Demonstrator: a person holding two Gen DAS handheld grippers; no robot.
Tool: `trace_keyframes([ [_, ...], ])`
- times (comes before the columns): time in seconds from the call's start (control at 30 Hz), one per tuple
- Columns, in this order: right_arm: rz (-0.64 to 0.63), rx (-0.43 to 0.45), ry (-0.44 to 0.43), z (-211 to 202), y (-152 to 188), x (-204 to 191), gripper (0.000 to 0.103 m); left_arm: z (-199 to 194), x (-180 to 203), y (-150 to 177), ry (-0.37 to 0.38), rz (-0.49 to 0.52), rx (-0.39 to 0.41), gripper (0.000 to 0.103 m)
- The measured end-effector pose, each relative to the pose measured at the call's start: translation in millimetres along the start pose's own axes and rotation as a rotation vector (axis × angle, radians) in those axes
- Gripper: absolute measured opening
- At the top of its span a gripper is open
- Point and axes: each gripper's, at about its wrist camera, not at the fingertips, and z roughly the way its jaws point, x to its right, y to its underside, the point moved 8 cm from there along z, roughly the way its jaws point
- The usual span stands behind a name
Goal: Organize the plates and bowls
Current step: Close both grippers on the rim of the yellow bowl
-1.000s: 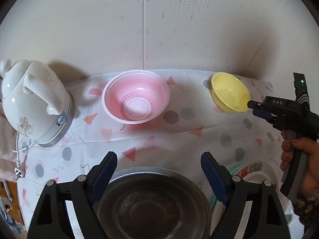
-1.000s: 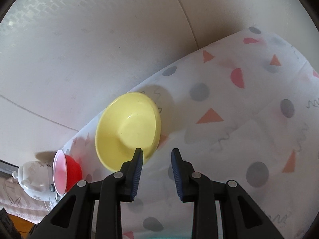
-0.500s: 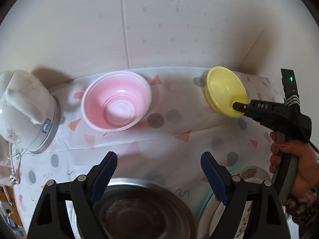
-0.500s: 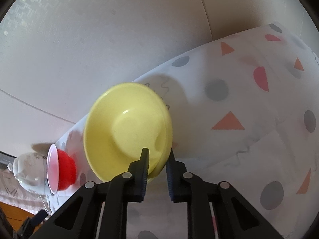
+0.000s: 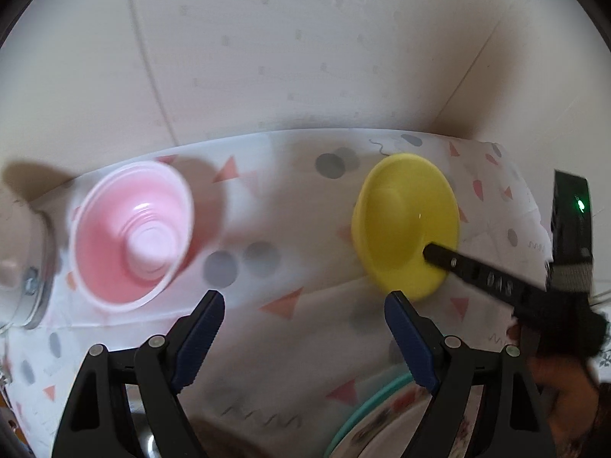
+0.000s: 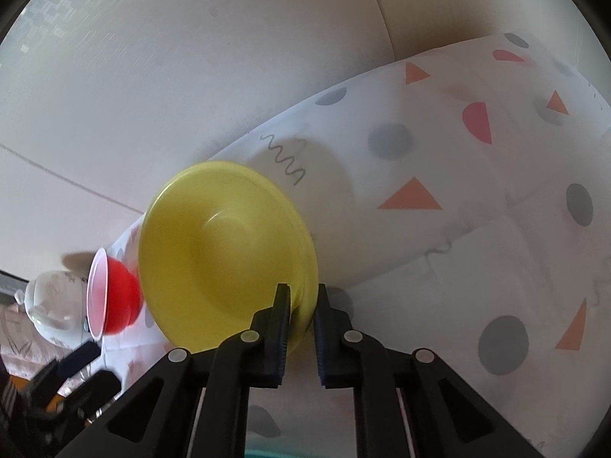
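My right gripper (image 6: 302, 297) is shut on the rim of the yellow bowl (image 6: 225, 252) and holds it tilted above the patterned cloth; it also shows in the left wrist view (image 5: 404, 225), with the right gripper's finger (image 5: 450, 261) reaching in from the right. A red bowl with a pale pink inside (image 5: 131, 233) stands on the cloth to the left; the right wrist view shows it (image 6: 114, 301) beyond the yellow bowl. My left gripper (image 5: 301, 328) is open and empty above the cloth.
A white kettle (image 5: 19, 252) stands at the far left by the wall. A plate with a teal rim (image 5: 366, 416) and a metal bowl's edge (image 5: 152, 439) lie under my left gripper. The wall (image 5: 305, 57) runs close behind the table.
My right gripper closed on the yellow bowl's rim and lifted and tilted it off the cloth. My left gripper rose and swung right, so the metal bowl has almost left view.
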Motion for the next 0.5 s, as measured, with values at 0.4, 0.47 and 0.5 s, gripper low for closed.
trace_keyframes([
  [0.4, 0.028, -0.010, -0.036, 3.3, -2.1, 10.4, 0.012, 35.8, 28.3, -28.5, 0.006, 0.055, -0.007, 0.067],
  [0.47, 0.028, -0.010, -0.038, 3.7, -2.5, 11.7, 0.012, 39.2, 29.8, -28.9, 0.006, 0.065, -0.016, 0.059],
  [0.5, 0.028, -0.010, -0.039, 3.2, -2.3, 11.8, 0.012, 41.2, 30.4, -28.9, 0.006, 0.069, -0.019, 0.055],
])
